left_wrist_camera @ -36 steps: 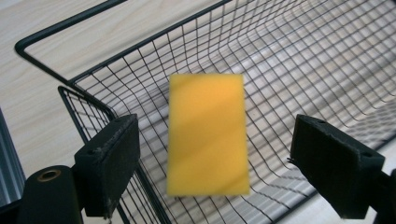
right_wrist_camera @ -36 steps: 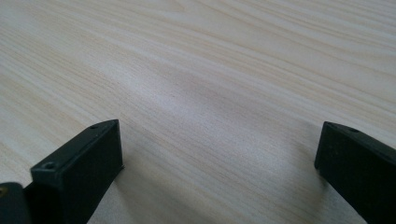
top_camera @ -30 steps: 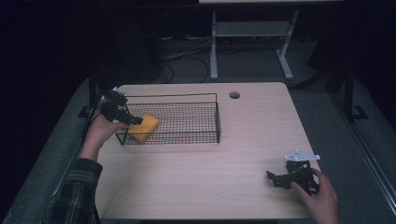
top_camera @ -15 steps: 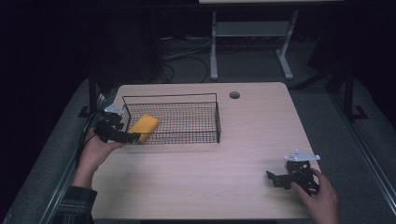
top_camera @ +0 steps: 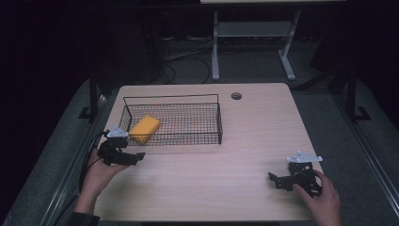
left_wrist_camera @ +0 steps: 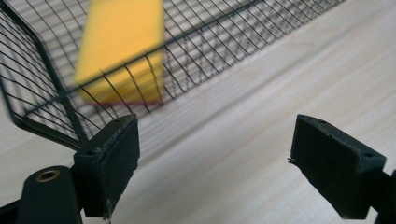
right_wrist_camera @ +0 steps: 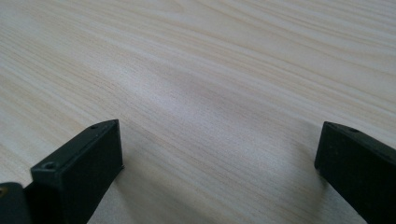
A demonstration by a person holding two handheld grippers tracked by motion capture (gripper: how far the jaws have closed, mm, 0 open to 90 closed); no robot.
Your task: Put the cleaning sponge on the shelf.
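Note:
A yellow sponge (top_camera: 144, 128) lies in the left end of a black wire basket (top_camera: 197, 139) on the light wood table (top_camera: 235, 169). My left gripper (top_camera: 136, 157) sits just outside the basket's near left corner, low over the table, open with nothing between its jaws. In the left gripper view the sponge (left_wrist_camera: 122, 51) shows through the basket's mesh (left_wrist_camera: 224, 42), beyond the left gripper (left_wrist_camera: 233, 154). My right gripper (top_camera: 277, 181) rests near the table's front right, open and empty; the right gripper (right_wrist_camera: 219, 172) faces bare wood (right_wrist_camera: 210, 70).
A round cable hole (top_camera: 236, 96) lies in the table behind the basket's right end. A white stand (top_camera: 254, 33) and cables lie on the dark floor beyond the table. The table's left edge runs close beside my left hand.
My left gripper has let go of the sponge inside the basket and drawn back toward me, out over the basket's near left corner. The right gripper has stayed put.

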